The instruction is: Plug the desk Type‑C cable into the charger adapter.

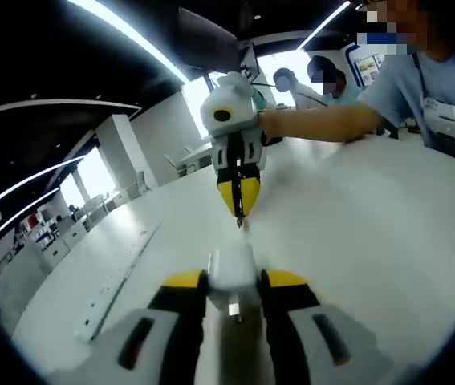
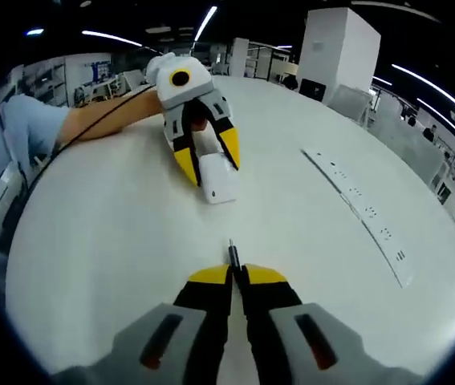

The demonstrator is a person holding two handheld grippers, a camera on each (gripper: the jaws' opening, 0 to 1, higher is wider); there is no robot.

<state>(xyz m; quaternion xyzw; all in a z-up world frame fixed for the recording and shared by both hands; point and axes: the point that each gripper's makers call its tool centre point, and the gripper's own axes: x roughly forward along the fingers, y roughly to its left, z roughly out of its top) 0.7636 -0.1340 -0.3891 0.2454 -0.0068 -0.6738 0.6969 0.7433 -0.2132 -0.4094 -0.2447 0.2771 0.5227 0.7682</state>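
- The charger adapter [image 1: 233, 273], a white block, is clamped between the jaws of the left claw [image 1: 233, 282], just above the white bench [image 1: 387, 241]; a small port is seen on its near face in the left gripper view.
- In the right gripper view the same adapter [image 2: 217, 180] is seen held at the tip of the left claw [image 2: 211, 164], low over the bench [image 2: 115, 241].
- The Type-C cable plug [image 2: 231, 250] is pinched in the right claw [image 2: 233, 273], whose jaws are drawn together on it, the metal tip sticking out forward.
- In the left gripper view the right claw [image 1: 239, 199] is seen pointed down toward the adapter, plug tip [image 1: 240, 220] near it but apart.
- A long power strip [image 2: 355, 210] lies on the bench to one side, well apart from both.
- Both parts are judged grasped and roughly facing; aligning and pushing the plug into the port is left to be done.
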